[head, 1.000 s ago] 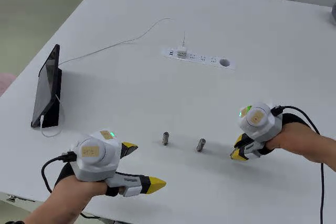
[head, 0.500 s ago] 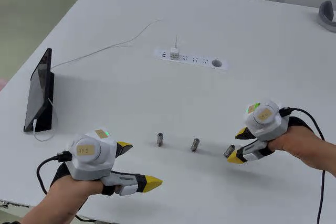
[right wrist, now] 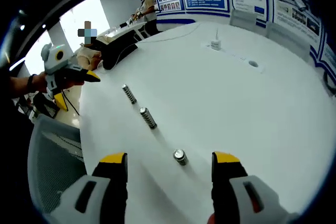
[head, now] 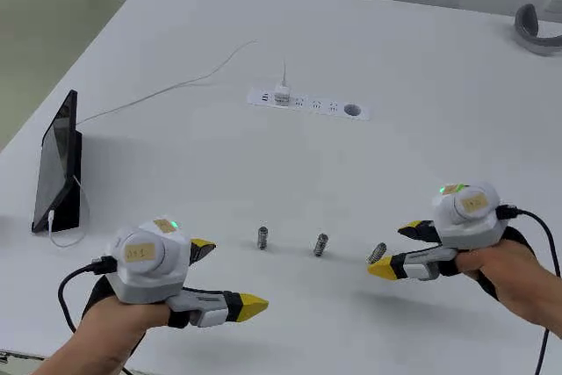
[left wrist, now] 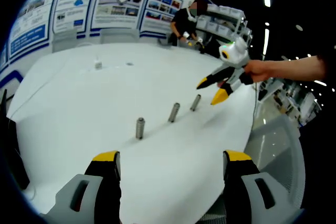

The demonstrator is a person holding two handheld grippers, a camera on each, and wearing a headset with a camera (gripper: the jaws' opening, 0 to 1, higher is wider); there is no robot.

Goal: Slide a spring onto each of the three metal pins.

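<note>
The right gripper [head: 392, 250] is spread open and holds nothing. Its yellow-tipped jaws bracket the nearest pin [head: 377, 253] without touching it, as far as I can tell. The left gripper [head: 230, 276] is likewise open and empty, low over the table [head: 395, 59] and short of the row. The three pins stand in a line between the two grippers, apart from each other. The middle pin [head: 321, 245] and the end pin [head: 262, 237] both show coiled sides, so each seems to wear a spring [left wrist: 139, 128]. The nearest one looks coiled too, which suggests the task is at or near its end.

The step in hand, I judge, is clearing the right gripper from that pin. Doing it well means holding the jaws wide and drawing back along their own line, not sideways. That way neither tip clips the pin or drags the coil up. Then check that the coil sits down at the base.

The right gripper view looks down on the nearest pin's bright top, ahead of the gap between the jaws. The head view gives that pin from the side, where it appears to lean. The left gripper view lays the row out in profile, with the right gripper beyond it. The head view adds a tablet [head: 54, 164] and a power strip [head: 303, 103], both well away.
</note>
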